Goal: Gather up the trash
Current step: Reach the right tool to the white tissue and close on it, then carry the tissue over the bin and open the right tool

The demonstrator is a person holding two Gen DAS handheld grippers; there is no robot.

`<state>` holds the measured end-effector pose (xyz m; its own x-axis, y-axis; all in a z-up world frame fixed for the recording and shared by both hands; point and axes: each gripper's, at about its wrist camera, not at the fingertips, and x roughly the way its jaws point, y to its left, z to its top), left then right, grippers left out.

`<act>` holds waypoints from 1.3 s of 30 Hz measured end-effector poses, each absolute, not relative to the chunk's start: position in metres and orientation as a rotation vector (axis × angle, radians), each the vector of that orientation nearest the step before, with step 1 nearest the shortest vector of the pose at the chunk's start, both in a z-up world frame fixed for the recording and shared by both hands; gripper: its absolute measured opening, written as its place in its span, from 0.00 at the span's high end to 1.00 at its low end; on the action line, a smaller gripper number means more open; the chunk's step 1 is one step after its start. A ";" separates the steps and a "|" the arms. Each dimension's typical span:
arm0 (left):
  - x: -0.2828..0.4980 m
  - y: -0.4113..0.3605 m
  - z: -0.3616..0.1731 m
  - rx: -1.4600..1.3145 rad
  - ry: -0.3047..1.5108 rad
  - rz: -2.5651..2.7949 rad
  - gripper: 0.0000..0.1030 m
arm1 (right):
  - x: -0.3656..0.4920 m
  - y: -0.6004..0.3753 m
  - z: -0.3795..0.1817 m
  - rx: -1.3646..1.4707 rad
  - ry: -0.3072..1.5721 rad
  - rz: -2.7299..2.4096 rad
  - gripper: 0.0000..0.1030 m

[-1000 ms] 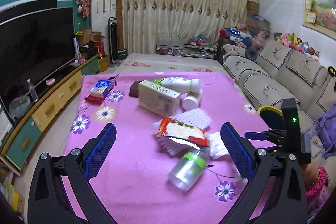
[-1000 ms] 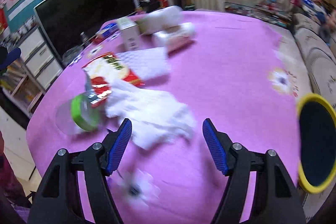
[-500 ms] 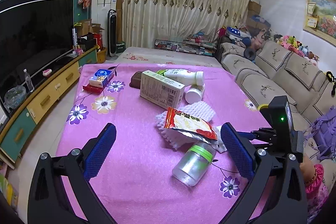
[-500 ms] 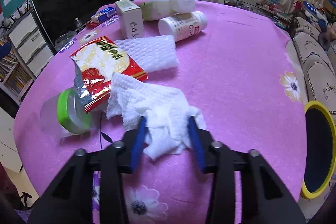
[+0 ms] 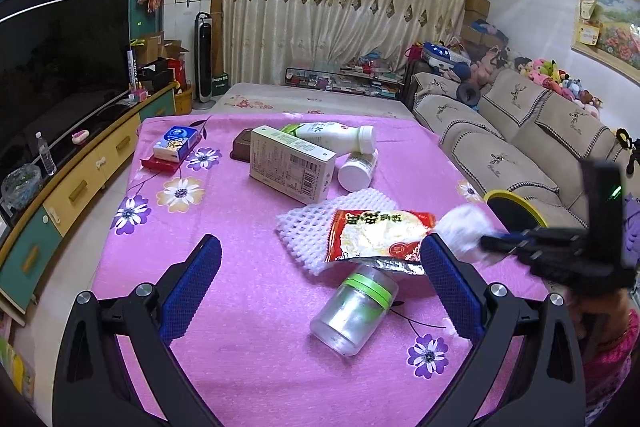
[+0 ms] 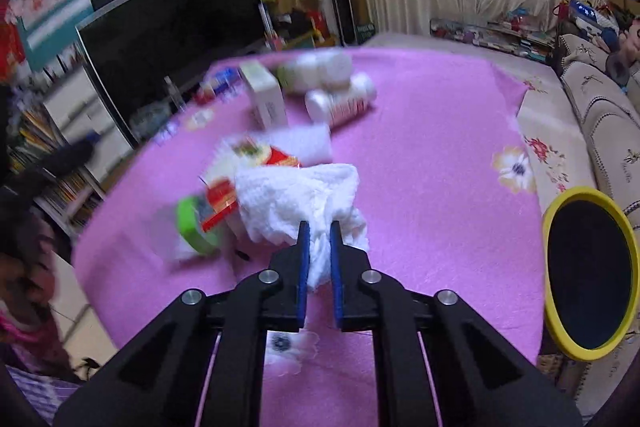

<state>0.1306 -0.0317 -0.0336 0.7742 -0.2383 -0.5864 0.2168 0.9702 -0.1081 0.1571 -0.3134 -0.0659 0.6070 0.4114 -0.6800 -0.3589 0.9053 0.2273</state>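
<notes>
My right gripper is shut on a crumpled white paper towel and holds it lifted above the pink tablecloth; it also shows in the left wrist view. A yellow-rimmed bin stands off the table's right edge, also in the left wrist view. My left gripper is open and empty above the table's near side. In front of it lie a red snack bag, a white foam net and a clear jar with a green band.
Farther back on the table lie a white carton, two white bottles, a brown box and a blue tissue pack. A TV cabinet runs along the left, a sofa along the right.
My right gripper closed on the paper towel and lifted it off the table, toward the right. My left gripper stayed open and shifted only a little.
</notes>
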 end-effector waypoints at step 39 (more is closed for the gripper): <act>0.137 -0.069 -0.052 0.023 0.683 -0.337 0.05 | 0.138 -0.453 0.049 0.207 0.513 0.194 0.91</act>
<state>0.1370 -0.0693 -0.0524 0.7238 -0.2979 -0.6224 0.3125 0.9457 -0.0891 0.1381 -0.4534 0.0492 0.8537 0.2344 -0.4651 -0.1313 0.9610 0.2433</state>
